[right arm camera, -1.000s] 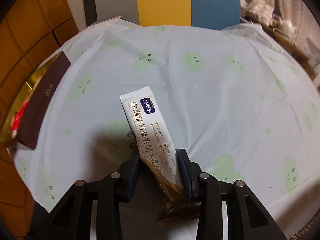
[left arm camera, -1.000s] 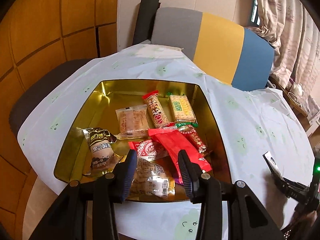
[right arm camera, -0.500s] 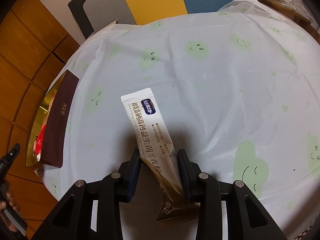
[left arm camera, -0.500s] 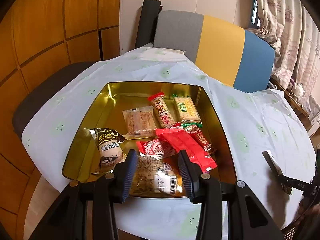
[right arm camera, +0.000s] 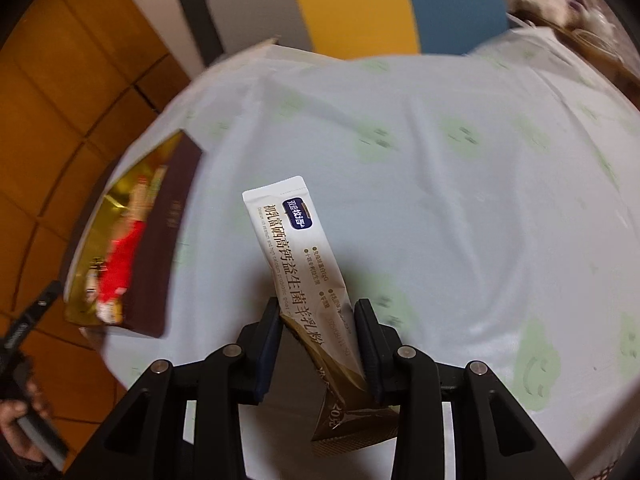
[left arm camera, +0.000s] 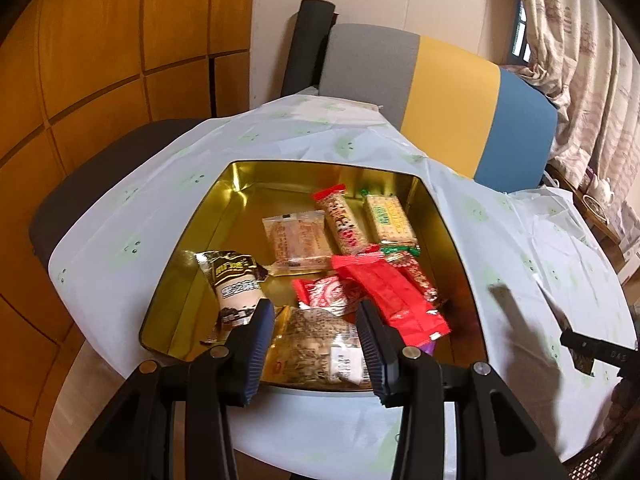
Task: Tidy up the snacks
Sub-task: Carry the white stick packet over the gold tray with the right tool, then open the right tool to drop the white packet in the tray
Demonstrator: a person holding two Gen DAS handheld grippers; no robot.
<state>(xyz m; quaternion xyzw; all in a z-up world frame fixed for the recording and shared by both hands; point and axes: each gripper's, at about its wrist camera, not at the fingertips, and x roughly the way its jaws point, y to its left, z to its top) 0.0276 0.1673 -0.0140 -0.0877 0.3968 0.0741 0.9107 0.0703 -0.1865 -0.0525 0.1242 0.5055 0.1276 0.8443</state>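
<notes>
Step in hand, as judged: carrying one sachet (right arm camera: 298,248) to the tin (left arm camera: 192,216). Right gripper (right arm camera: 316,340) pinches the sachet's lower half above the cloth (right arm camera: 460,208); left gripper (left arm camera: 316,344) spread, holding nothing, over the tin's near edge. Next move: swing left, clear the tin's dark right wall, release over the bare far-left floor; the near part is crowded with packets

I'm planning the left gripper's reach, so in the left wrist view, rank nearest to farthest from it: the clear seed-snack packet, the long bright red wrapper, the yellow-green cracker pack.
1. Clear seed-snack packet: in the gold tin, seen between the left gripper fingers.
2. Long bright red wrapper: mid-tin, right of centre.
3. Yellow-green cracker pack: far right of the tin.
</notes>
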